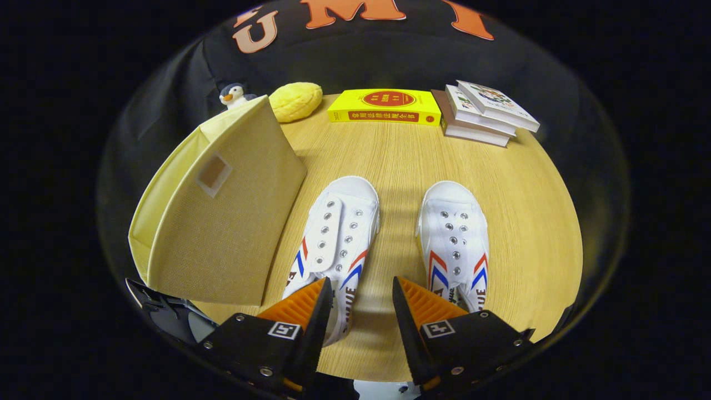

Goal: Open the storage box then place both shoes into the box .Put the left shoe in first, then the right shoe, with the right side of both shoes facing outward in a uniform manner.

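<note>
1. My gripper (362, 289) hangs above the near edge of the wooden table (527, 211), its fingers spread apart with nothing between them but bare tabletop.
2. The left shoe (333, 233) lies just ahead of my left finger, whose tip overlaps its heel end in my view. I cannot tell whether they touch. Its long axis runs away from me, toe pointing toward the far side and leaning slightly right.
3. The right shoe (455, 233) lies just ahead of my right finger, with a strip of bare wood between it and the left shoe. Its toe also points away from me, leaning slightly left, so the two toes converge a little.
4. Both shoes sit sole down, laceless eyelets facing up.
5. The storage box (222, 222), pale yellow fabric, stands left of the left shoe. Its broad panel faces me, and the box looks closed.
6. Beyond the shoes, along the far edge, I see a yellow book (386, 106), a stack of books (483, 114), a yellow plush (297, 101) and a penguin toy (233, 95) behind the box.
</note>
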{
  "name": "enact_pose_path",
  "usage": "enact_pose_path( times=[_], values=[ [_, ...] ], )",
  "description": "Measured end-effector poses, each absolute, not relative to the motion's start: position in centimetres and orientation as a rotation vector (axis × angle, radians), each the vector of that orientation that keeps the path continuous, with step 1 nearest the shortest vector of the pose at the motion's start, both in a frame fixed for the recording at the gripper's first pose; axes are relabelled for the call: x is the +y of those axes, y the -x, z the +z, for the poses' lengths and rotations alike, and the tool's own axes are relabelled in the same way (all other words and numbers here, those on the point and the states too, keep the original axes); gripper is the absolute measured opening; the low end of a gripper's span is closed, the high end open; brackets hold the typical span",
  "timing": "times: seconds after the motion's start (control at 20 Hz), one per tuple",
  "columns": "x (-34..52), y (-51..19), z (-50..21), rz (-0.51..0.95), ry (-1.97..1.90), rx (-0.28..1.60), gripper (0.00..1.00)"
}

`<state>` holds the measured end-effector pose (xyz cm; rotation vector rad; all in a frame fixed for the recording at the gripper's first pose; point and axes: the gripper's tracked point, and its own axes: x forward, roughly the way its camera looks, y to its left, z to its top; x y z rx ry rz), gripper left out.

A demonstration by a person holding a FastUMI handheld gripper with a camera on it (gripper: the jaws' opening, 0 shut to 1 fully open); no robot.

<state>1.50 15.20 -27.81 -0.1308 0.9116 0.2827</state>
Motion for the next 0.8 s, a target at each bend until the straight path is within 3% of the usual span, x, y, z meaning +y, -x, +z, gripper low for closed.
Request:
enact_pose_path(
  times=[0.3, 0.75, 0.8],
  values=[
    [16.4, -1.7, -29.7, 0.297, 0.14, 0.97, 0.47],
    [16.7, -1.2, -31.2, 0.312, 0.02, 1.049, 0.37],
    [17.1, -1.1, -31.4, 0.312, -0.035, 1.065, 0.3]
  ],
)
